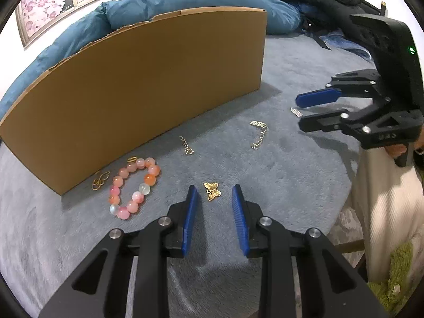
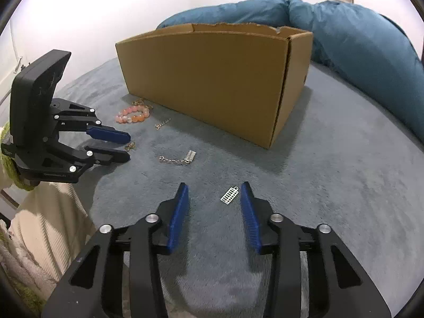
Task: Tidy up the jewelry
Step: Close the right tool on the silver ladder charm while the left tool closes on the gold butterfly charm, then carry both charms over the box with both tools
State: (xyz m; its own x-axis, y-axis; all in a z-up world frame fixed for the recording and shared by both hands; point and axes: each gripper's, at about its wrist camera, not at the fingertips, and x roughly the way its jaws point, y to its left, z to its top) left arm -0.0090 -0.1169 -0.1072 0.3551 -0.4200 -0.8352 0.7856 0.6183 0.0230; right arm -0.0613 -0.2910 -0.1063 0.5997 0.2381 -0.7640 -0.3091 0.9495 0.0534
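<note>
Blue-padded left gripper (image 1: 214, 194) stands open low in its frame, the small gold butterfly charm (image 1: 212, 190) untouched between its pads on the grey plush blanket (image 1: 278, 175). Likewise the right gripper (image 2: 214, 192) is open around a small silver comb-shaped clasp (image 2: 230, 195). Further up-left lie a pink-and-orange beaded bracelet (image 1: 133, 186) and the tall brown cardboard box (image 1: 148, 87)

Black claws (image 1: 214, 193), blue ribbed pads (image 1: 239, 212)

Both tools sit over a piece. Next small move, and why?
Probably lower and close the left tool on the butterfly charm: it lies between the open pads, untouched. The right tool also brackets the silver clasp, but off-centre, near one pad.
</note>
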